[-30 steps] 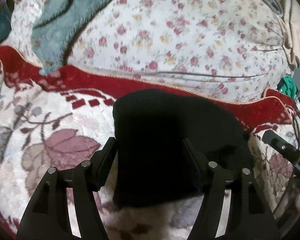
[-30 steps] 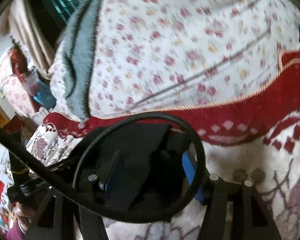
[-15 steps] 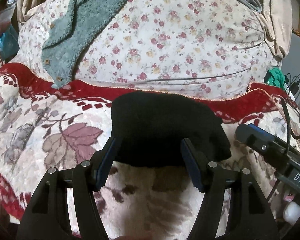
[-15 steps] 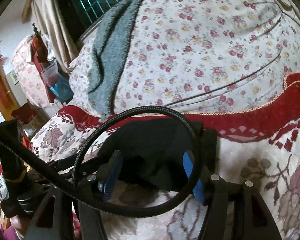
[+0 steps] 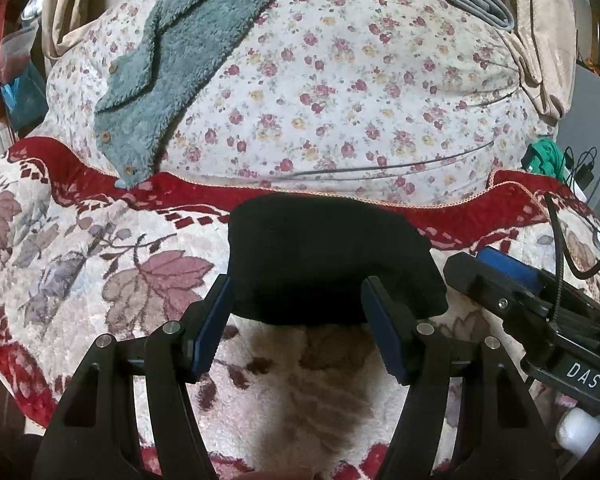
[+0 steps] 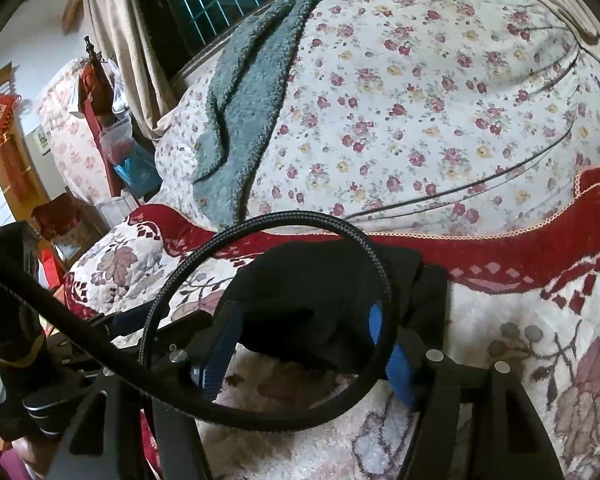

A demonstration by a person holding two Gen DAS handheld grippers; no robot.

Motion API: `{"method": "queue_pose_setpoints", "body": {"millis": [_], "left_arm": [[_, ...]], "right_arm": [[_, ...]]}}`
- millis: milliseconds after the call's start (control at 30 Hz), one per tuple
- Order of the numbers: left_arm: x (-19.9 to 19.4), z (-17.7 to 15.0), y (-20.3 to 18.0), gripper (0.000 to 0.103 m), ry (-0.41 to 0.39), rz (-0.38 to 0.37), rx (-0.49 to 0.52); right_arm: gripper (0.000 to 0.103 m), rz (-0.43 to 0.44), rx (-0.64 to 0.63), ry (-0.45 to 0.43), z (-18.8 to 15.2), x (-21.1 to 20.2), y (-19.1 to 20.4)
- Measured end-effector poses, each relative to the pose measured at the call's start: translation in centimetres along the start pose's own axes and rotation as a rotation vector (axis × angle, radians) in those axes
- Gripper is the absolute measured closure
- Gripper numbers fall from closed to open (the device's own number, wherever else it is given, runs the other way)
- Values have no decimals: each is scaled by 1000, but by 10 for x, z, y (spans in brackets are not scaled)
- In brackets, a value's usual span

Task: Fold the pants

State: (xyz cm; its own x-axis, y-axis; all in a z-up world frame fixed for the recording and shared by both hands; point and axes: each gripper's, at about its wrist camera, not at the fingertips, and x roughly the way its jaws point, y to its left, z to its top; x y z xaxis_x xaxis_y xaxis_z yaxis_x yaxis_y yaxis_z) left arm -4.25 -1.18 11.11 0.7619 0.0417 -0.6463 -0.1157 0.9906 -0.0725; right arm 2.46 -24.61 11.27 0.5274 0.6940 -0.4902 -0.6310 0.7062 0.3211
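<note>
I am looking at the black pants (image 5: 324,260) lying as a compact folded bundle on the leaf-patterned blanket (image 5: 100,280), just in front of its red border and the flowered quilt (image 5: 340,100), so the folding is looking finished or nearly so. My left gripper (image 5: 298,320) is standing wide and empty with the bundle's near edge beyond its pads. My right gripper (image 6: 300,344) is opening, its pads not pressing the cloth; perhaps only tidying is remaining.
</note>
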Motion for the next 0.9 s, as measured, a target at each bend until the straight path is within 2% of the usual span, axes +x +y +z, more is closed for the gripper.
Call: {"method": "queue_pose_setpoints", "body": {"millis": [900], "left_arm": [[5, -5, 0, 37, 15, 3, 1]], "right_arm": [[38, 12, 12, 46, -5, 8, -2]]}}
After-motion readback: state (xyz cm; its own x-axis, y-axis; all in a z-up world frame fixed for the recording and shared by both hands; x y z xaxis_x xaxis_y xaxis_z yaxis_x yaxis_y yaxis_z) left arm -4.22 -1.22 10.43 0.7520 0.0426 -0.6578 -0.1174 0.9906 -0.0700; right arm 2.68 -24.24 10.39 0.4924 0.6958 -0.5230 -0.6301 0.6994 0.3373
